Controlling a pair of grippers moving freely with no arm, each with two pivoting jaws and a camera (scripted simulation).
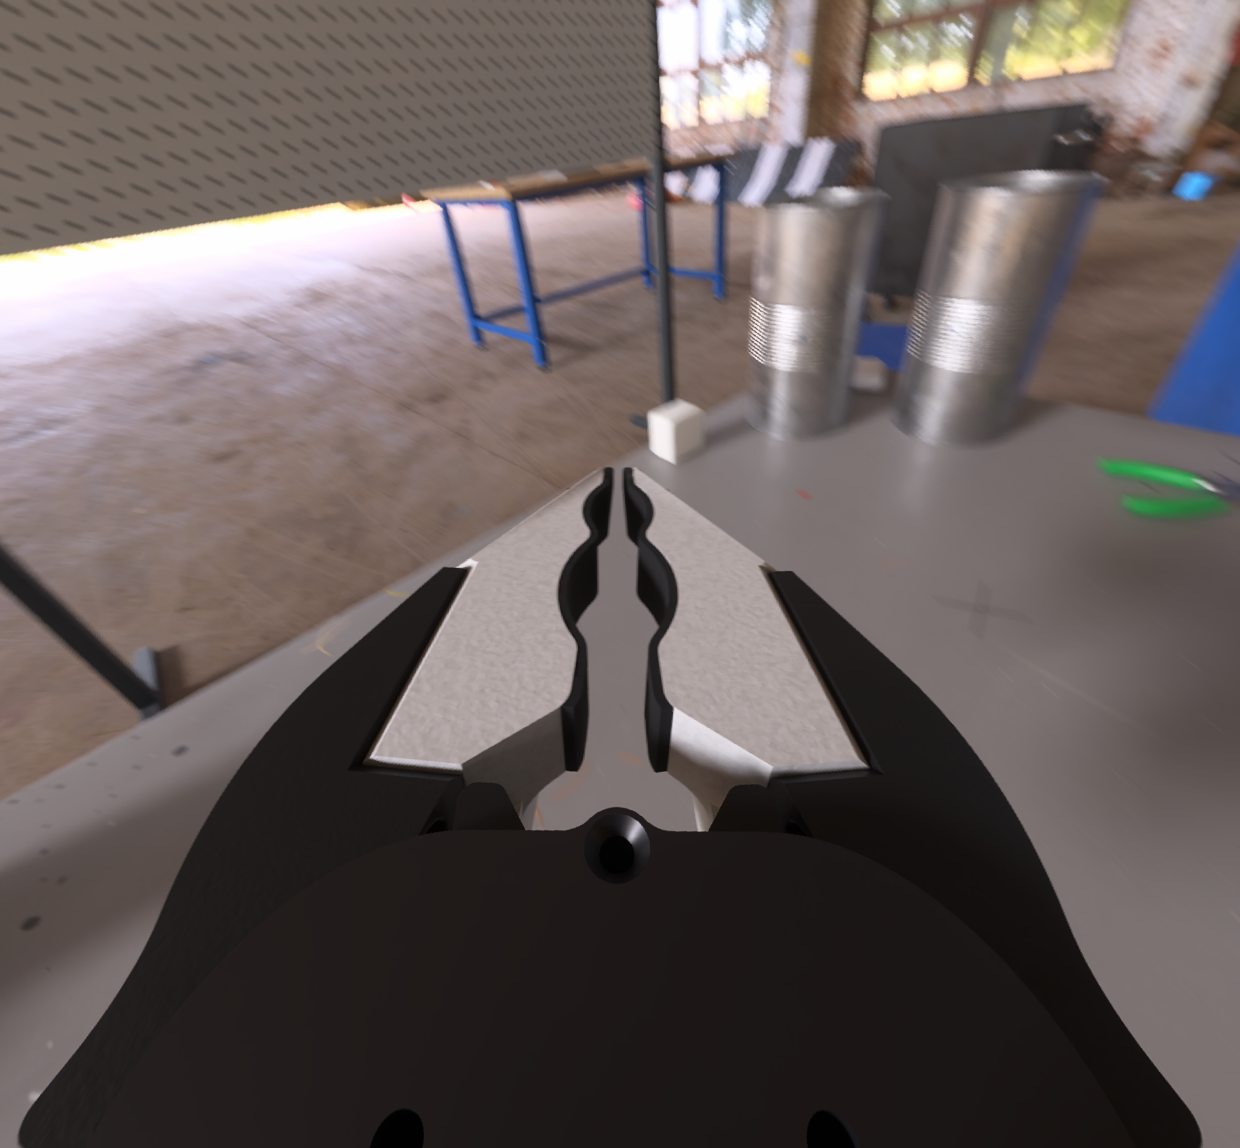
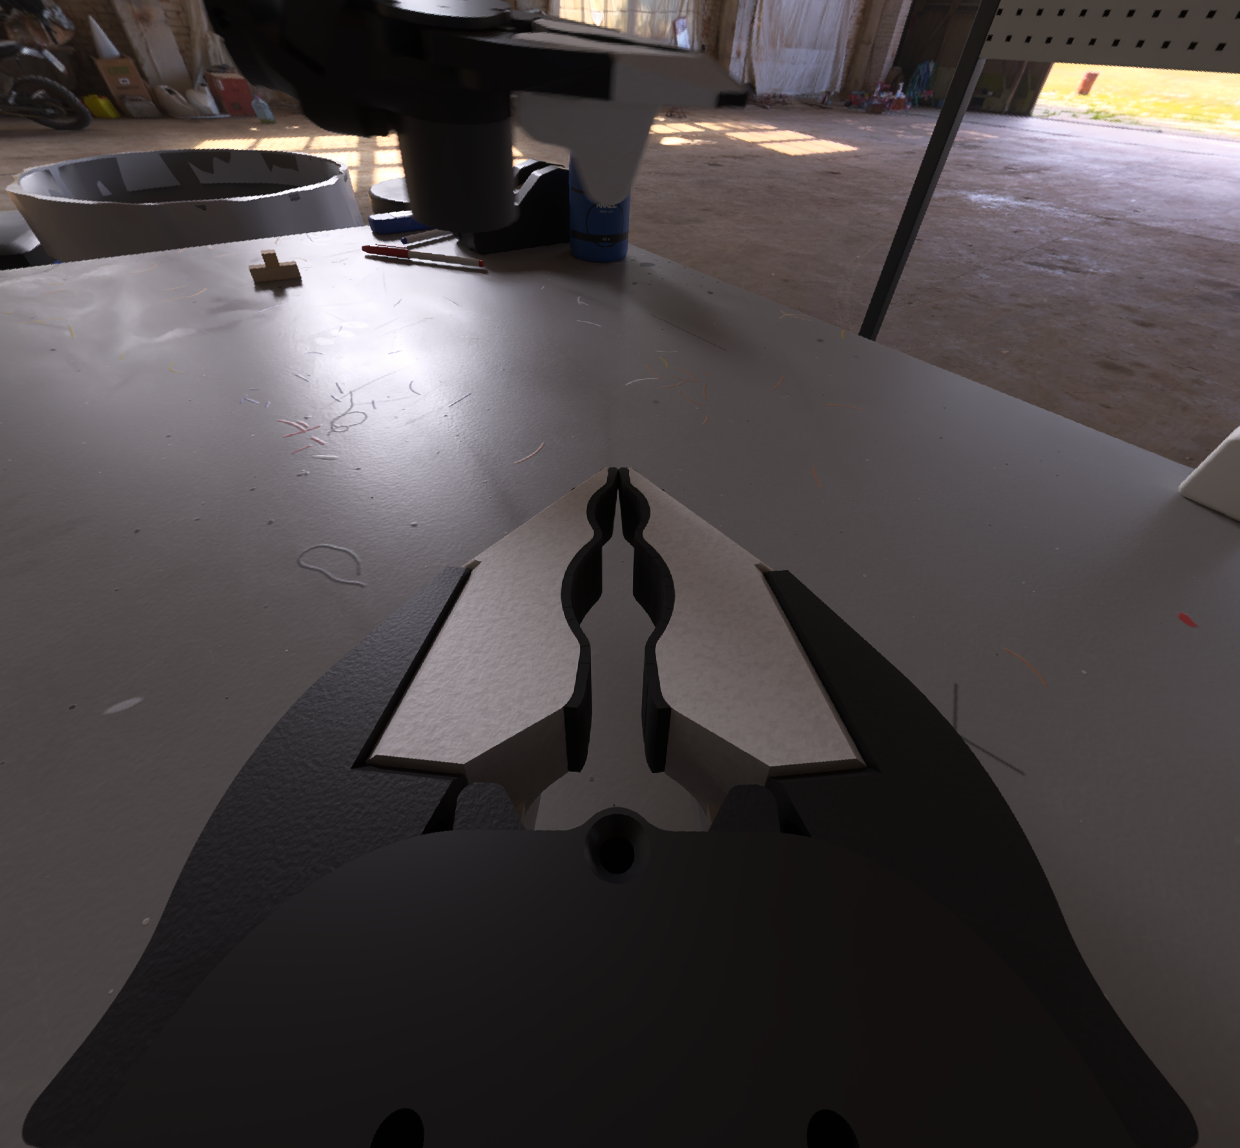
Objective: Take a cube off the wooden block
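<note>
Two grippers: both with fingers pressed together at the tips, nothing between them.
Left wrist view, left gripper: fingers clenched empty, above the grey table near its far edge.
Left view, white block: sits at the table edge just past the fingertips, apart from them.
Left view, metal cans: two, upright, side by side at the far right.
Left view, green-handled pliers: lying flat at the right, well apart from the gripper.
Left view, pegboard: upper left, behind the table.
Right wrist view, right gripper: fingers clenched empty, low over the table.
Right view, wooden block: far left of the table, small cube resting on top, well apart from both grippers.
Right view, other gripper: hanging up high at the far side.
Right view, pens: lying near a blue can.
Right view, grey tub: far left edge.
</note>
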